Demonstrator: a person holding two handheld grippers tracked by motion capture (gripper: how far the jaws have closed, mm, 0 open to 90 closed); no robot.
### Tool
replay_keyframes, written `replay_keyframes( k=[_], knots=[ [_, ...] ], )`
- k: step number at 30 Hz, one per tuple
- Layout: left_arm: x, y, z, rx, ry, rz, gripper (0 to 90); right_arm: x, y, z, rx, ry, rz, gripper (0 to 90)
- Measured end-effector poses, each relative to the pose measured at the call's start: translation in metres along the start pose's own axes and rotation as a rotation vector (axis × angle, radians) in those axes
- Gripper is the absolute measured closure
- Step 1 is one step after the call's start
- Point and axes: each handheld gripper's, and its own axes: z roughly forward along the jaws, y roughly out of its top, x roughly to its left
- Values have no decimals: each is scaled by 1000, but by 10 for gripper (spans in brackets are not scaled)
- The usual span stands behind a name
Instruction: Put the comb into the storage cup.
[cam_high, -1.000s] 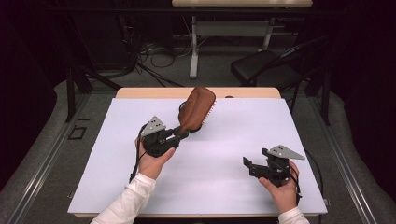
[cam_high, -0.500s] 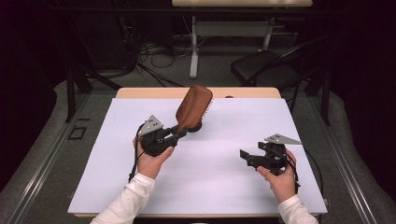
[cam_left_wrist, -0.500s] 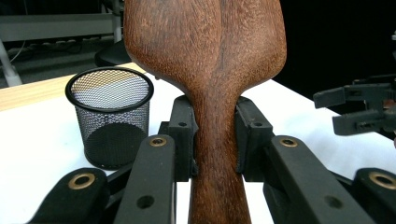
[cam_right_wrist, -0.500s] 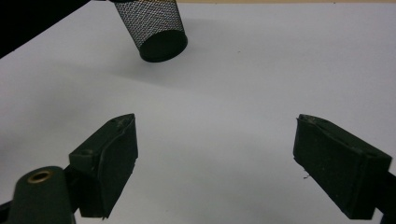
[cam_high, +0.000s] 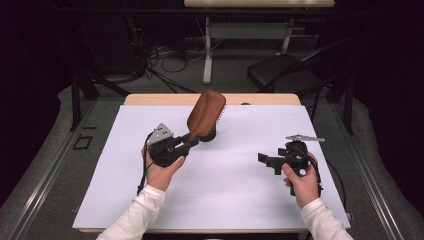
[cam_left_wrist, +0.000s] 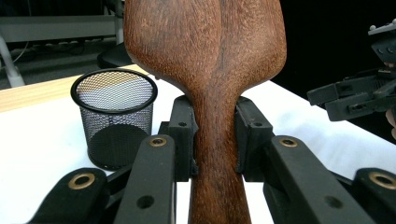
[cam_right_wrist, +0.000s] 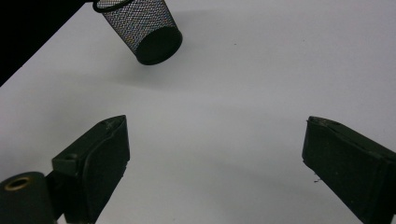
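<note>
Your left hand-held gripper (cam_high: 189, 142) clamped the wooden hairbrush (cam_high: 205, 115) by its handle, raised near the tabletop's far edge beside the mesh cup (cam_left_wrist: 114, 116). Your right hand-held gripper (cam_high: 266, 161) hung open. Next, probably lower it inside, handle first.

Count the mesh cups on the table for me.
1. The black mesh cup stands upright on the white table, just beyond the wooden hairbrush clamped in the left tool.

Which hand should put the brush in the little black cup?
Left, probably. The left gripper already has its fingers clamped on the wooden brush, with the mesh cup standing close beside it. The right gripper is open, holds nothing and sits farther from the cup.
</note>
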Motion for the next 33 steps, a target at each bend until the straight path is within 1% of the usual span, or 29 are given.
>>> replay_keyframes(
  k=[2,5,9,13,16,17,18,23,25,26,27,28,31,33],
  knots=[
    [0,0,1,0,1,-6,717,-1,4,0,10,-3,8,70],
    [0,0,3,10,3,-3,717,-1,10,0,17,3,17,69],
    [1,1,5,20,4,-2,717,1,20,0,28,0,7,62],
    [1,5,7,31,5,9,717,1,28,0,37,12,8,42],
    [2,9,8,36,-5,4,717,2,34,0,42,22,7,33],
    [2,10,9,41,-11,2,717,3,35,0,42,24,11,31],
    [3,12,10,50,-13,7,717,3,37,0,41,24,6,31],
    [4,19,14,91,-27,17,717,6,44,1,56,25,14,26],
    [5,21,16,101,-38,7,717,7,46,1,59,31,16,19],
    [7,22,17,103,-57,-16,717,7,47,2,60,28,15,19],
    [7,23,18,97,-62,-30,717,8,48,2,62,27,18,19],
    [7,24,18,99,-59,-30,717,8,51,2,67,24,28,19],
    [8,27,20,105,-60,-21,717,8,53,3,74,29,31,19],
    [7,29,21,110,-60,-25,717,9,55,4,77,20,40,6]
  ],
)
